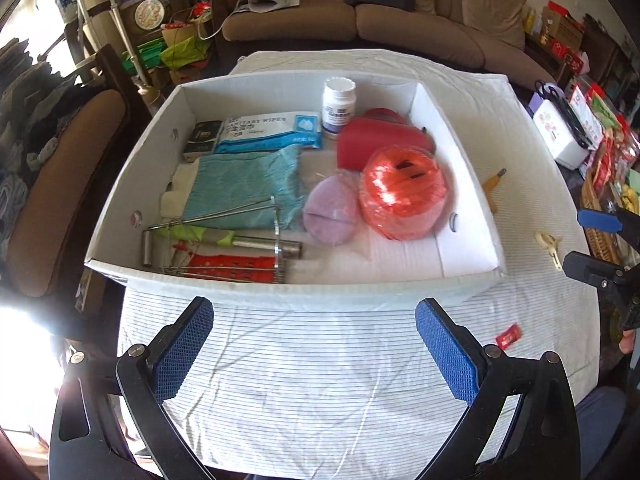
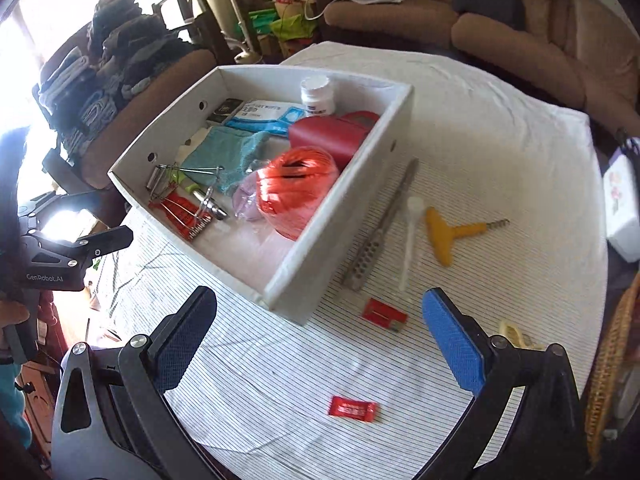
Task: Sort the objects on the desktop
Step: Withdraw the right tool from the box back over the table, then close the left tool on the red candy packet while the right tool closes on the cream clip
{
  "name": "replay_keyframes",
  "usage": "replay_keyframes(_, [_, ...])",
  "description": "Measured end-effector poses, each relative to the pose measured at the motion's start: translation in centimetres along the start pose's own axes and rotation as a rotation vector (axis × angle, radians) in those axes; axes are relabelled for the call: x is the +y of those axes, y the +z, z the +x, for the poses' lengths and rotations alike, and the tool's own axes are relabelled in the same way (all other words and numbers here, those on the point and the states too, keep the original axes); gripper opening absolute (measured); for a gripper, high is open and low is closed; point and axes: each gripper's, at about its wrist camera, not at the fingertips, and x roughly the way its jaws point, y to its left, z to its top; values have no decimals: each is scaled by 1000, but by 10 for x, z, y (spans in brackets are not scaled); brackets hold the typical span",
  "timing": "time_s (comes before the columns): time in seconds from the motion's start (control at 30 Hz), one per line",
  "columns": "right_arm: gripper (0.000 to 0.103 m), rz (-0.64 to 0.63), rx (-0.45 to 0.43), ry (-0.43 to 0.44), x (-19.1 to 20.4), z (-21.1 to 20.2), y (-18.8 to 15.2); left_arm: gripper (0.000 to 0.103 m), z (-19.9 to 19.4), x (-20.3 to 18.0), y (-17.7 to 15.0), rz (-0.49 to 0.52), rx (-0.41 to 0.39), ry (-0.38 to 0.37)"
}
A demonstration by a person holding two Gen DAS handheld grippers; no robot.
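A white box (image 1: 288,286) (image 2: 344,208) on the striped cloth holds an orange twine ball (image 1: 402,196) (image 2: 298,190), a red case (image 1: 380,142), a lilac pouch (image 1: 330,214), a teal cloth (image 1: 244,186), a wipes pack (image 1: 272,130), a white bottle (image 1: 339,106) and a metal whisk (image 1: 224,244). My left gripper (image 1: 314,344) hangs open and empty above the cloth in front of the box. My right gripper (image 2: 320,340) is open and empty too, right of the box. Beside it on the cloth lie a yellow corkscrew (image 2: 452,232), a metal file (image 2: 380,236), a white tube (image 2: 410,236), a red clip (image 2: 384,314) and a red packet (image 2: 352,409).
A cream clip (image 1: 550,246) lies near the table's right edge. A wicker basket (image 2: 608,360) and a white floral box (image 2: 622,216) stand at the right. A brown sofa (image 1: 360,20) is behind, and a chair with folded clothes (image 2: 100,92) stands at the left.
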Motion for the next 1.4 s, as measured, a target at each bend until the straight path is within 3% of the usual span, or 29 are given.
replay_keyframes(0.2, [103,95,-13,-49,-69,-32,-48,103,2,-81,-16,89,-28,-90])
replay_keyframes(0.37, [103,163,-33,-75,-116,-49,-83,103,6,-140,-42,166,-67,-234])
replay_keyframes(0.5, [103,193,-56,-85,-147,-54,-107,103,24,-180,-66,262,-64,-284])
replay_keyframes(0.6, [103,191,-62,-106,-164,-49,-122,103,42,-202,-80,332,-69,-267])
replay_keyframes(0.8, [101,190,-70,-142,-190,-26,-144,97,79,-213,-92,358,-48,-285])
replay_keyframes(0.83, [98,192,-77,-143,-193,-22,-146,95,83,-214,-94,367,-47,-282])
replay_keyframes(0.9, [78,196,-89,-148,-199,-14,-150,88,90,-217,-97,384,-44,-281])
replay_keyframes(0.97, [69,194,-92,-162,-202,-5,-151,77,96,-220,-99,395,-42,-269])
replay_keyframes(1.07, [67,195,-81,-141,-207,9,-150,66,105,-221,-101,390,-25,-279])
replay_keyframes(1.4, [53,160,-84,-141,-204,28,-140,61,102,-223,-108,413,-44,-313])
